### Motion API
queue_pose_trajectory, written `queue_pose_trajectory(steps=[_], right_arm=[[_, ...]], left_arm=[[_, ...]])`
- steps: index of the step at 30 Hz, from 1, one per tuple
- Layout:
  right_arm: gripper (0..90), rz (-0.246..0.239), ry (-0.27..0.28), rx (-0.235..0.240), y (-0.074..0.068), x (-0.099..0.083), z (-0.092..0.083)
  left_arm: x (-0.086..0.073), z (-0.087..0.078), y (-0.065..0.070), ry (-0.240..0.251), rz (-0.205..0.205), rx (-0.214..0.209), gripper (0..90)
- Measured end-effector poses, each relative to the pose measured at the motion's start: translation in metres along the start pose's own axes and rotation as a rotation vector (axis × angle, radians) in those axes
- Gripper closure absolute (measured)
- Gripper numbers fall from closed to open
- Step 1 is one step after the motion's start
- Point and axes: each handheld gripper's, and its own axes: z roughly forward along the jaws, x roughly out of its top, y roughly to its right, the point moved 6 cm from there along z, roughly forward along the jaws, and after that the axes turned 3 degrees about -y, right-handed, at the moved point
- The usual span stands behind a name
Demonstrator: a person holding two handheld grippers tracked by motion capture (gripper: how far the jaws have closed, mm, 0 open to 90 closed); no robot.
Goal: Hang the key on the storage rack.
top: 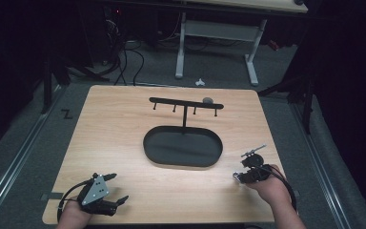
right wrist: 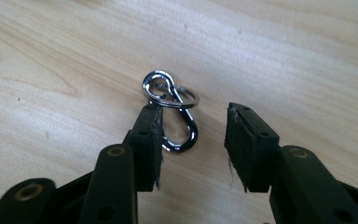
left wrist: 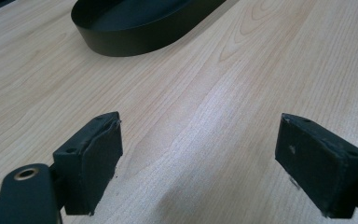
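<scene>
Two grippers, listed left to right. Left gripper (top: 106,193): jaws wide apart, empty, resting near the table's (top: 124,124) front edge, short of the black tray (top: 183,147). Right gripper (right wrist: 193,135): jaws half open, astride a metal clip (right wrist: 175,112) lying flat; centre it before closing, or it may skid.

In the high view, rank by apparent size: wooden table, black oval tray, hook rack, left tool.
1. Wooden table
2. Black oval tray
3. Hook rack
4. Left tool, though it sits nearer the camera, so this last ranking is unsure.
</scene>
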Motion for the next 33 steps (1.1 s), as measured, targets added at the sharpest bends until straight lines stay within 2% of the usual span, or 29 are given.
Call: queue_pose_trajectory(steps=[8, 10, 12, 14, 17, 22, 28, 31, 33], right_arm=[[49.1, -0.083, -0.004, -0.015, -0.002, 0.01, 0.0], [45.9, -0.074, -0.005, -0.014, -0.002, 0.012, 0.001], [41.8, -0.042, 0.002, 0.018, -0.006, 0.013, 0.003], [40.7, -0.039, 0.001, 0.028, -0.01, 0.012, 0.006], [44.4, -0.052, -0.017, 0.036, -0.013, 0.01, 0.007], [47.1, -0.07, -0.068, 0.041, -0.007, 0.004, 0.008], [49.2, -0.036, -0.087, 0.075, -0.003, 0.004, 0.013], [58.8, -0.028, -0.081, 0.083, -0.002, 0.006, 0.013], [64.8, -0.047, -0.088, 0.078, -0.004, 0.005, 0.012]], left_arm=[[-0.001, 0.001, 0.001, -0.008, 0.003, -0.004, 15.3], [-0.001, 0.001, 0.001, -0.01, 0.004, -0.005, 15.3], [-0.001, 0.001, 0.001, -0.011, 0.004, -0.006, 15.3], [-0.001, 0.001, 0.001, -0.012, 0.004, -0.007, 15.3], [-0.001, 0.002, 0.001, -0.015, 0.004, -0.01, 15.3], [-0.001, 0.002, 0.002, -0.017, 0.006, -0.013, 15.3], [-0.002, 0.003, 0.003, -0.024, 0.012, -0.019, 15.3], [-0.002, 0.003, 0.003, -0.025, 0.01, -0.02, 15.3], [-0.002, 0.003, 0.003, -0.025, 0.009, -0.021, 15.3]])
